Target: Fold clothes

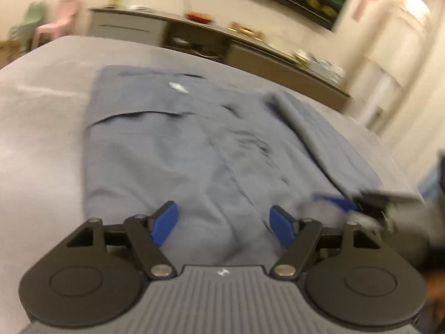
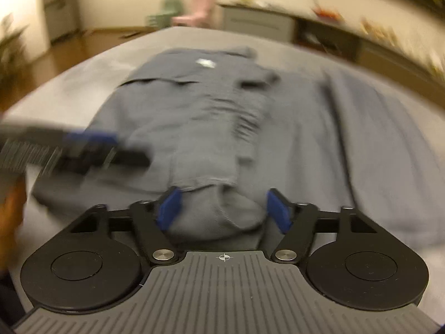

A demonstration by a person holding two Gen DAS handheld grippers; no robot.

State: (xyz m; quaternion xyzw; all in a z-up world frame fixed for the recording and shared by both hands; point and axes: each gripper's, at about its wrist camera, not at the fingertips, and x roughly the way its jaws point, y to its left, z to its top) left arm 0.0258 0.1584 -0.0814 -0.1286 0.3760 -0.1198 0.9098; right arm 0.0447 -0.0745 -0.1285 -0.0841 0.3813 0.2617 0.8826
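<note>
A blue-grey garment (image 1: 178, 150) lies spread on a grey-covered table (image 1: 36, 117), with a white label near its far end. My left gripper (image 1: 224, 224) is open, its blue pads on either side of the garment's near hem. My right gripper (image 2: 224, 208) is open over the near end of the garment (image 2: 211, 128), with a bunched fold of fabric between its pads. The right gripper shows blurred in the left wrist view (image 1: 342, 203), and the left gripper shows blurred in the right wrist view (image 2: 89, 144). Both views are motion-blurred.
A long low sideboard (image 1: 222, 44) with dishes and small items runs along the far wall. Pink and green plastic chairs (image 1: 55, 22) stand at the far left. A second grey cloth (image 2: 389, 144) lies right of the garment. Wooden floor (image 2: 55, 55) lies beyond the table.
</note>
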